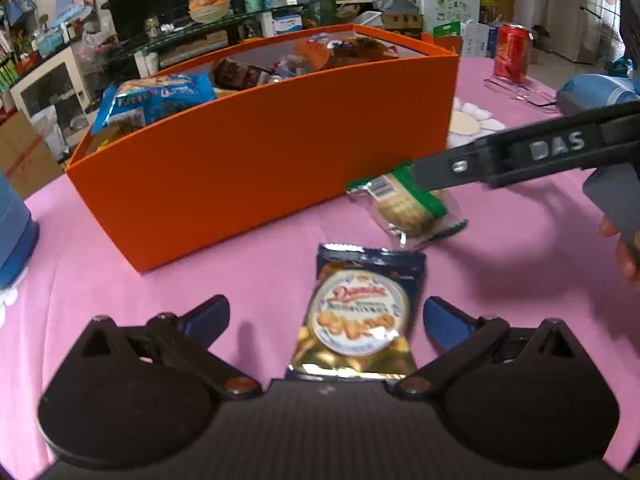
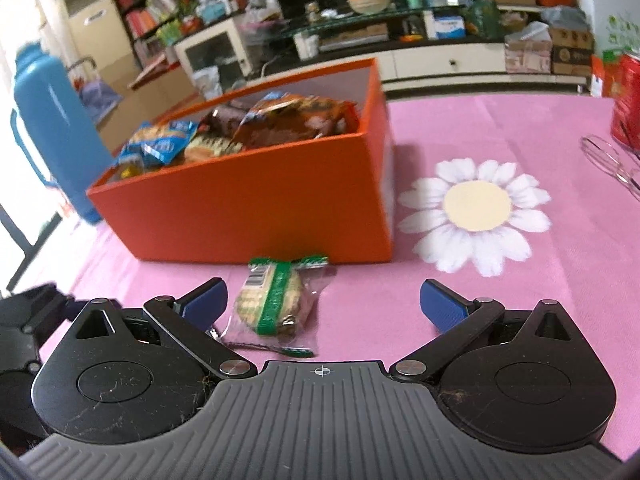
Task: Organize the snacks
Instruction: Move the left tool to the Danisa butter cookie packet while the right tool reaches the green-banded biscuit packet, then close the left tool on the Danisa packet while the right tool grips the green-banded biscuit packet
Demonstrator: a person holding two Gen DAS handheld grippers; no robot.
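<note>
Item 1: open orange cardboard box on pink tablecloth, already heaped with packets; the evident collection point.

Item 2: dark-blue foil cookie packet, flat on the cloth between the spread fingers of the left gripper, positioned for a grasp.

Item 3: clear green-banded biscuit wrapper, just before the box; right gripper fingers apart, nothing held.
</note>
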